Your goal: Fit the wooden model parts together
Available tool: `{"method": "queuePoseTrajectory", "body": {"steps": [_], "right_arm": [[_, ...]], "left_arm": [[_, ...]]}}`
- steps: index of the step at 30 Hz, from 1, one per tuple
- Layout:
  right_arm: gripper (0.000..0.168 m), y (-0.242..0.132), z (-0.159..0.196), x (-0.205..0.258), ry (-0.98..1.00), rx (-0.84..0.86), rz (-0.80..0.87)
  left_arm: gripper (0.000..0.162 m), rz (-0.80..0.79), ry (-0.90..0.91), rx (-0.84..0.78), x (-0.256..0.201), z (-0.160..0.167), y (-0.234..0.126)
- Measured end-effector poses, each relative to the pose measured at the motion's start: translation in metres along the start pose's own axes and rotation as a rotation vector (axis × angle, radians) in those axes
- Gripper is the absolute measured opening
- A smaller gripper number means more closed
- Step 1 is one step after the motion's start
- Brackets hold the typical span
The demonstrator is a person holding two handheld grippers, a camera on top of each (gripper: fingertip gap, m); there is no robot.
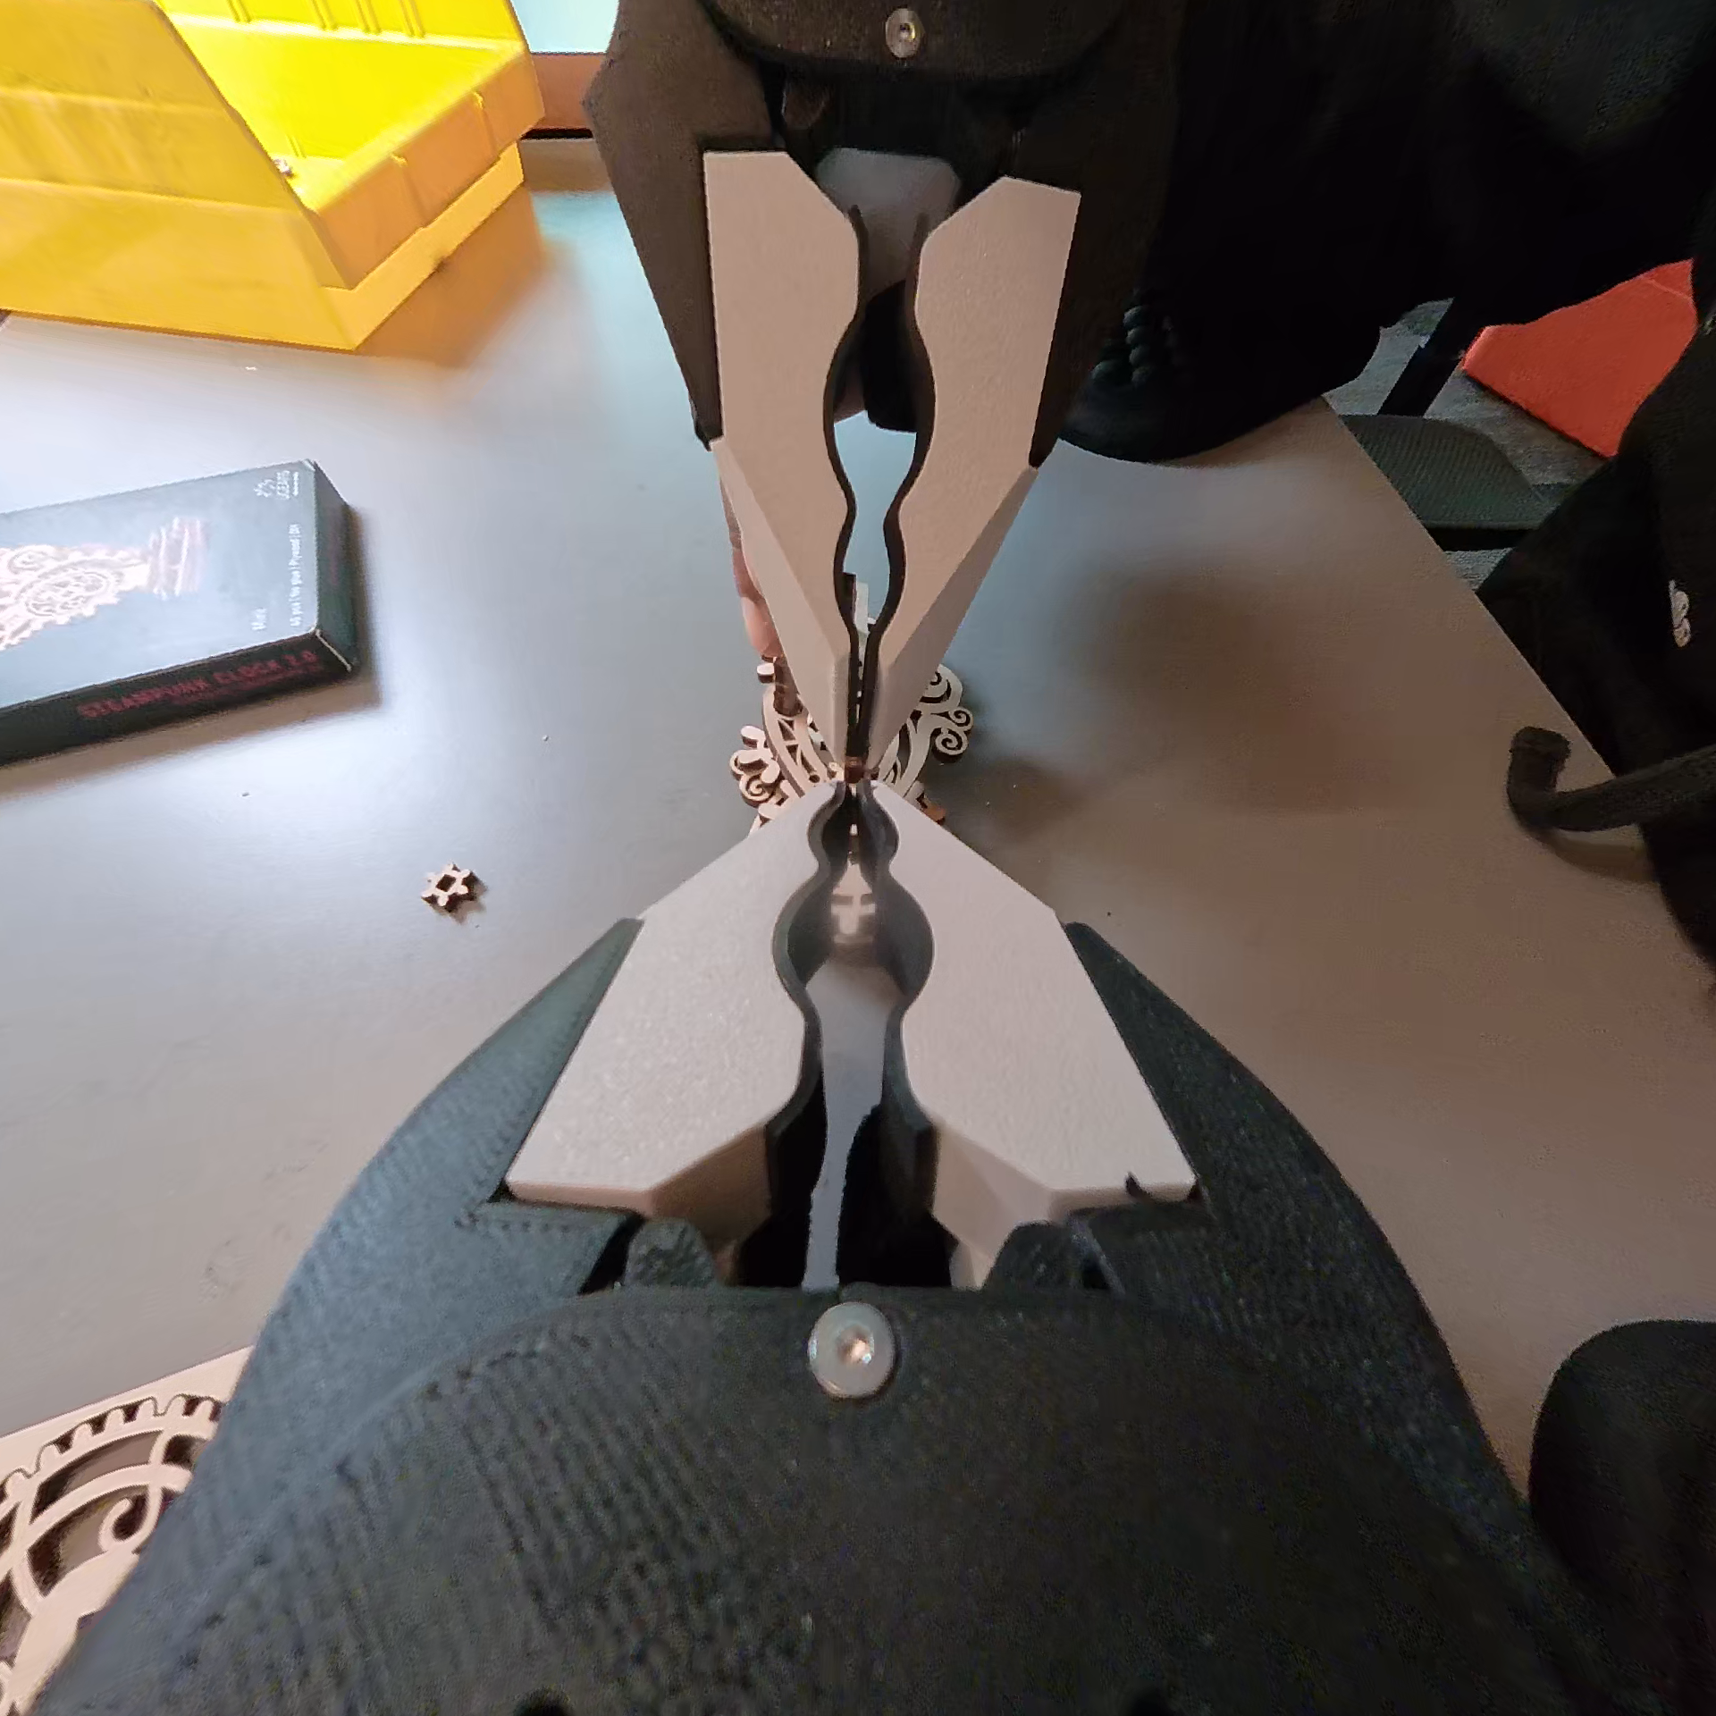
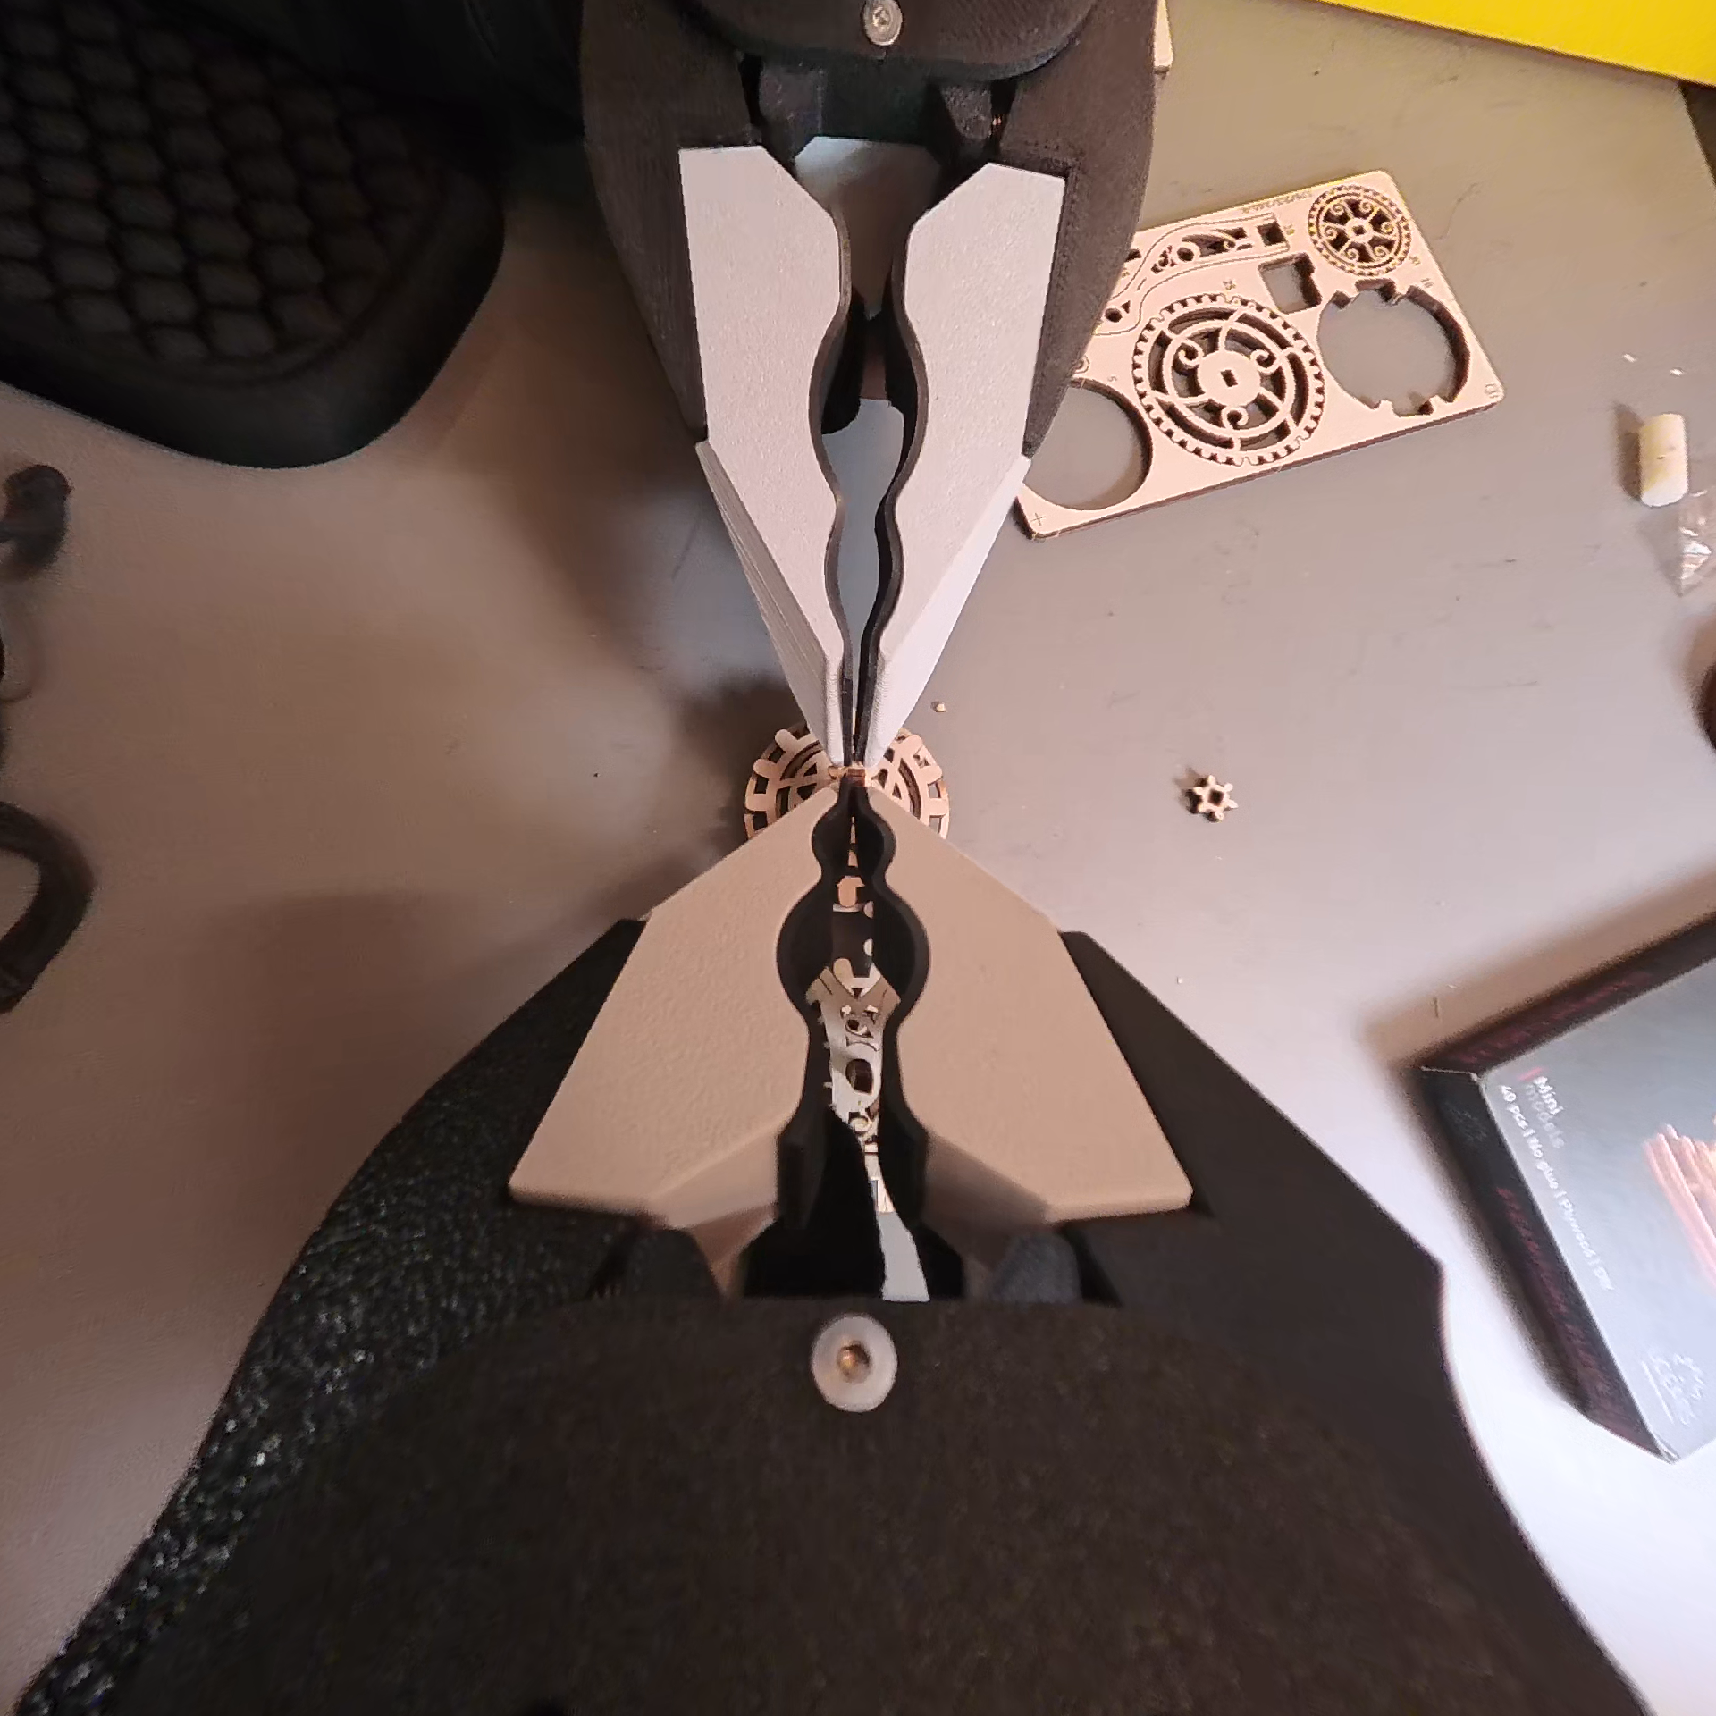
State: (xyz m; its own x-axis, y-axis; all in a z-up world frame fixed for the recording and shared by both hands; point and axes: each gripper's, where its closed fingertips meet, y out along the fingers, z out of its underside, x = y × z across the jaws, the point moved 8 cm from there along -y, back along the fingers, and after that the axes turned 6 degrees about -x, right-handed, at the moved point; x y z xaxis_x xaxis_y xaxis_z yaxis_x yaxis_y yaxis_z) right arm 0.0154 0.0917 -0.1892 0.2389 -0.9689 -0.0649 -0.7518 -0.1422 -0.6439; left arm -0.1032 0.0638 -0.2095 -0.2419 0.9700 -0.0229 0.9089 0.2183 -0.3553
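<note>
- Your left tongs (image 1: 856,800) and right tongs (image 2: 854,806) meet tip to tip over the middle of the grey desk (image 1: 279,1068); each wrist cam shows the other pair coming in from the top of the pic.
- Left tongs: fingers pressed nearly together, only a sliver of gap at the tips. A tiny brownish wooden bit (image 1: 859,767) sits right where the two sets of tips meet.
- Right tongs: same, closed down to a thin slit at the tips. Same small tan bit (image 2: 855,769) is pinched at the meeting point; can't tell which pair actually bears it, both touch it.
- Wooden model parts: under the tips lies a lacy scroll-cut piece (image 1: 938,724) w/ a gear-toothed disc (image 2: 780,780), flat on the desk, mostly hidden by the fingers.
- Loose small cog (image 1: 453,888) lies on bare desk, apart from the tips, toward the box side.
- Dark product box (image 1: 167,604) lies flat near the desk edge, well apart from the work.
- Punched-out plywood sheet (image 2: 1300,371) w/ gear shapes & empty cut-outs lies flat behind the left tongs' body in the right cam; its corner shows at the bottom left of the left cam.
- Yellow bins (image 1: 260,158) stacked at the far desk edge.
- Small white cylinder (image 2: 1657,461) lies beside the sheet.
- Black mesh chair (image 2: 186,232) sits off the desk edge.
</note>
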Motion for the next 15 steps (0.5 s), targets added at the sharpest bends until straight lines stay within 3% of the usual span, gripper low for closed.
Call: {"method": "queuePoseTrajectory", "body": {"steps": [14,15], "right_arm": [[0.003,-0.004,-0.004,-0.0025,0.011,-0.013,0.012],[0.004,-0.0094,-0.0068,-0.0052,0.03,-0.045,0.01]], "left_arm": [[0.0,-0.024,-0.002,-0.015,0.0009,-0.0014,-0.0013],[0.008,-0.023,-0.016,-0.035,0.0013,-0.0035,-0.0026]]}}
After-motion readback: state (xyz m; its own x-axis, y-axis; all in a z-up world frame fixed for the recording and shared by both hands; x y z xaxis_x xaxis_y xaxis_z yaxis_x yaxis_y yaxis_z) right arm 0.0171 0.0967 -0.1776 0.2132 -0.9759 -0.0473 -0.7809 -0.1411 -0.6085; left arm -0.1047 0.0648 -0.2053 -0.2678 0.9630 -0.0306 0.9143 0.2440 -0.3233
